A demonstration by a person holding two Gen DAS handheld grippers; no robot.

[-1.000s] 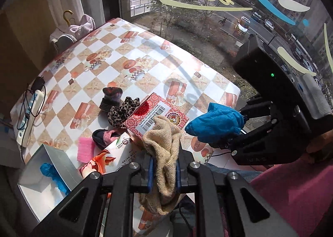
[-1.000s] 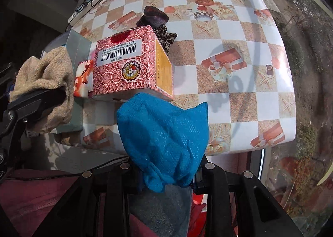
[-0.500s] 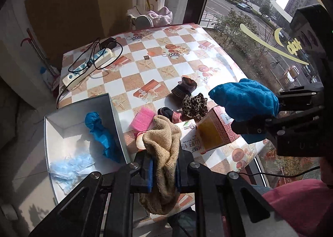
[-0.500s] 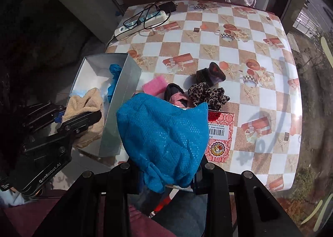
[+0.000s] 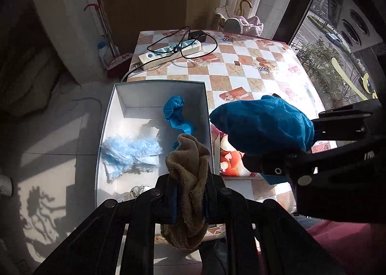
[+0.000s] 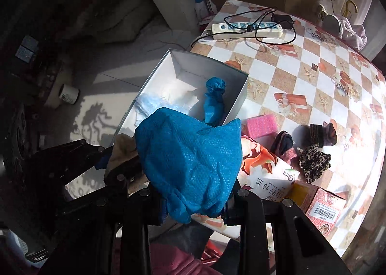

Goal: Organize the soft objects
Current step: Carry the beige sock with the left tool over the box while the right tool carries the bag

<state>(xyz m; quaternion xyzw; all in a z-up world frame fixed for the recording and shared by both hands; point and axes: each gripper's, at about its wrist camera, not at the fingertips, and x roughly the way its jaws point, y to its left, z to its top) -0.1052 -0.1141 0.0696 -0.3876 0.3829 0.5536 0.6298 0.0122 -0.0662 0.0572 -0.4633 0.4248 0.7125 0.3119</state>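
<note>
Starting at the left, our left tool (image 5: 190, 199) is clamped on a tan sock (image 5: 189, 166), bunched between the fingers and held over the near end of the white box (image 5: 106, 130). We judge it light and limp. It will sag and fold wherever it is unsupported, so a pinch across the thick middle of the wad suits it better than one at a loose edge. In the box lie a pale blue fluffy cloth (image 5: 130, 152) and a knotted blue piece (image 5: 175, 112).

To the right, our right tool (image 6: 193, 205) grips a blue mesh cloth (image 6: 193, 154), likewise soft and weightless-looking, ballooning above the pinch beside the box's rim.

The left wrist view shows the box floor in full. The right wrist view alone shows what waits on the surface (image 6: 313, 77): a pink sponge (image 6: 261, 124), dark socks (image 6: 323, 134), a leopard scrunchie (image 6: 313, 162) and a red carton (image 6: 323, 209).
</note>
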